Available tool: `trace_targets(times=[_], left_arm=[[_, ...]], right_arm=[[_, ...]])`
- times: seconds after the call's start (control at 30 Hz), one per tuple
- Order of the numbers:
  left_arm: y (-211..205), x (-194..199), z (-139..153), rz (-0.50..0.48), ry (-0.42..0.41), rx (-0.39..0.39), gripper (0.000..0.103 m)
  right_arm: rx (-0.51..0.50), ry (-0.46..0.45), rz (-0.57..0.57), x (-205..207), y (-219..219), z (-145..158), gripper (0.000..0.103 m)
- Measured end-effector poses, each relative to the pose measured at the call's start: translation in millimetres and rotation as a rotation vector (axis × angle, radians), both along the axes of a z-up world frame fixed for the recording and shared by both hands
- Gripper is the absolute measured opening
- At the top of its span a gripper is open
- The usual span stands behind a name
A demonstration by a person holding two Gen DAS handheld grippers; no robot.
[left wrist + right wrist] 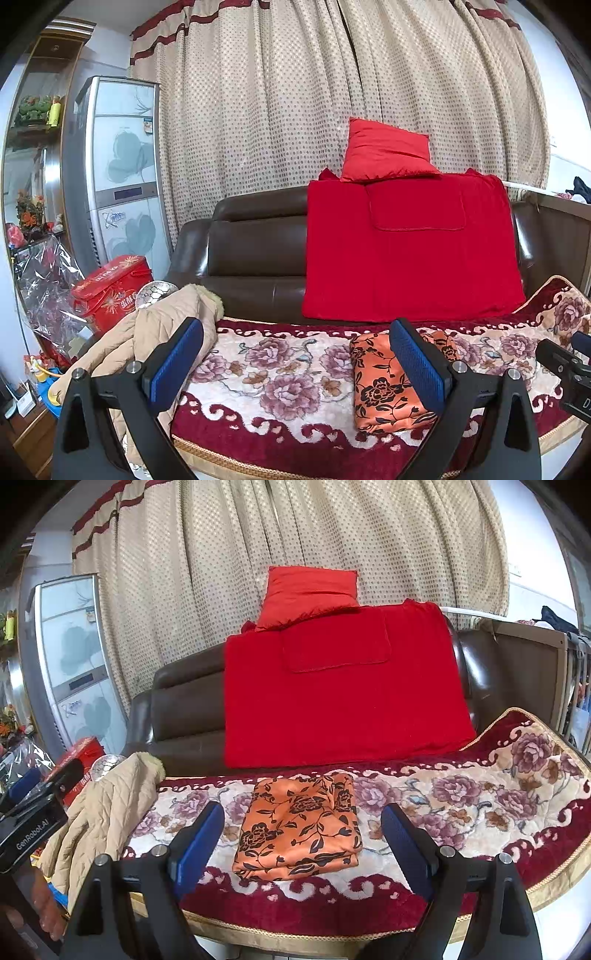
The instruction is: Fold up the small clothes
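A folded orange cloth with black flowers (299, 827) lies flat on the floral blanket (480, 805) that covers the sofa seat. My right gripper (304, 810) stands open just in front of the cloth. Its blue pads (199, 845) are apart on either side and do not touch the cloth. In the left wrist view the same cloth (380, 387) lies low on the right, partly behind my right-hand finger (417, 362). My left gripper (297, 326) is wide open over bare blanket (280, 369) with nothing between its pads.
A beige quilted jacket (162, 332) is heaped at the seat's left end. A red throw (340, 701) and a red cushion (306, 594) rest on the brown sofa back (255, 251). A red tin (110, 291) and a tall white appliance (118, 166) stand to the left.
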State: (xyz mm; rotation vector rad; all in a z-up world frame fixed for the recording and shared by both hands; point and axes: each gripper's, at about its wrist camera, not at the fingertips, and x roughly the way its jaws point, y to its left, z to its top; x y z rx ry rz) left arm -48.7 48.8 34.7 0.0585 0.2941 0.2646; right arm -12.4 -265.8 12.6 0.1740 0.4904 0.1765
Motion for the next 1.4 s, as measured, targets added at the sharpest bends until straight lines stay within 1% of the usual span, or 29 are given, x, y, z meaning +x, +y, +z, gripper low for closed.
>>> trace_targets(times=[0.67, 1.4], left_arm=[[-1.8, -5.7, 2.0, -0.019, 0.011, 0.008, 0.101], [3.5, -6.4, 2.6, -0.017, 0.011, 0.003, 0.101]], right_arm=[[-0.003, -0.005, -0.01, -4.2, -1.0, 5.0, 0.09], [-0.028, -0.039, 0.006, -8.4, 14.8, 15.9, 0.09]])
